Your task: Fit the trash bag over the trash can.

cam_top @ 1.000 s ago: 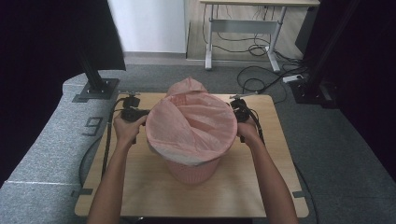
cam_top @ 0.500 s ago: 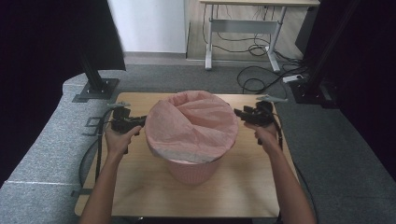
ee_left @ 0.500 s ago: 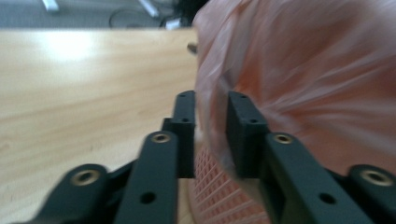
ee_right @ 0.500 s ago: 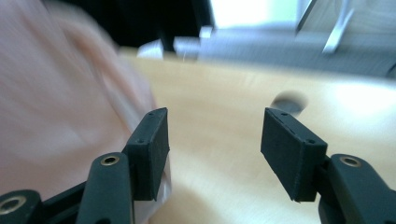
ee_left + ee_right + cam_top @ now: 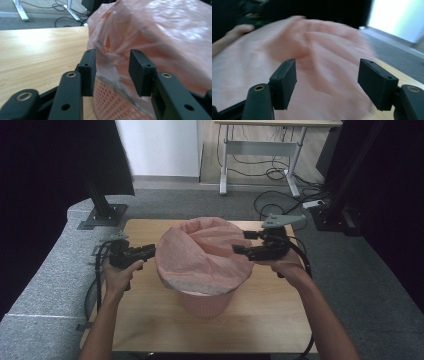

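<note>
bag (image 5: 202,255) draped over basket (image 5: 205,302) at table (image 5: 270,320) centre | rim mostly covered, hem loose at left, not yet tucked | left gripper (image 5: 112,68) jaws apart astride loose hem | right gripper (image 5: 327,82) spread wide above bag

one pink basket (image 5: 206,303) stands on one wooden table (image 5: 270,320). one pink plastic bag (image 5: 202,255) lines it. two black grippers are there, a left gripper (image 5: 150,251) and a right gripper (image 5: 241,242), each with two jaws, each in one hand.
</note>
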A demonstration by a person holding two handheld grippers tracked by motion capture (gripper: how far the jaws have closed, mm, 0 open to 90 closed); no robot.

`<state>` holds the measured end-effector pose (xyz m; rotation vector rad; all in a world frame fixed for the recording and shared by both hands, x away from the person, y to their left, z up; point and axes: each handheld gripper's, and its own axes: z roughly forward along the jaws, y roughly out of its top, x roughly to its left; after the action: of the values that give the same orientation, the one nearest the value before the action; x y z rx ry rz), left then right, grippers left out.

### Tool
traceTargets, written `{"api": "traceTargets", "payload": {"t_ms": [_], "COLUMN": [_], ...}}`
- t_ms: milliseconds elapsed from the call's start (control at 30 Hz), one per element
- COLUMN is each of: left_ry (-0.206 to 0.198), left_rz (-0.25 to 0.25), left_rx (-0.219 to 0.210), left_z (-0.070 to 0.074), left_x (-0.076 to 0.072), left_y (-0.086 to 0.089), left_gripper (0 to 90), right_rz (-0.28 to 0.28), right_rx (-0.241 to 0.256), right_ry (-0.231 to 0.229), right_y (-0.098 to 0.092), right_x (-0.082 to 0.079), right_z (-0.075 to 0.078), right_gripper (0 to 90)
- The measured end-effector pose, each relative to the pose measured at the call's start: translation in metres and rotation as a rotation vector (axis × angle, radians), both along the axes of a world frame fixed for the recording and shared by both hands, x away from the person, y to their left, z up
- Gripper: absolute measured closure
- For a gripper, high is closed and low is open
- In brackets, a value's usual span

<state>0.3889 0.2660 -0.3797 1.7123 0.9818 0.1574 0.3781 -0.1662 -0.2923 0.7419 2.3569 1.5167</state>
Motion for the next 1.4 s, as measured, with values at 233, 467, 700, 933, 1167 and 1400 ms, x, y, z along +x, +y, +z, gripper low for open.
{"api": "traceTargets", "payload": {"t_ms": [233,467,700,933,1167,1400], "left_ry": [-0.006,-0.003,-0.009,-0.012,-0.014,-0.020], "left_rz": [-0.018,-0.029,-0.035,-0.036,-0.037,-0.027], "left_rx": [0.004,-0.007,-0.015,-0.031,-0.024,-0.021], "left_z": [-0.001,-0.002,0.000,0.002,0.001,0.001], "left_x": [-0.012,-0.013,-0.015,-0.017,-0.018,-0.022], "left_y": [0.002,0.005,0.004,0.006,0.007,0.011], "left_gripper": [53.4,52.5,52.2,51.8,50.8,49.1], "right_rz": [0.156,0.208,0.198,0.201,0.127,0.047], "right_rx": [-0.142,-0.302,-0.370,-0.310,-0.152,0.022], "right_ry": [0.055,0.152,0.199,0.163,0.068,-0.020], "right_y": [0.079,0.121,0.131,0.124,0.076,0.002], "right_x": [0.015,0.025,0.026,0.015,0.000,-0.015], "right_z": [0.009,-0.012,-0.030,-0.017,0.011,0.008], "right_gripper": [32.7,32.9,30.9,29.3,29.2,29.2]}}
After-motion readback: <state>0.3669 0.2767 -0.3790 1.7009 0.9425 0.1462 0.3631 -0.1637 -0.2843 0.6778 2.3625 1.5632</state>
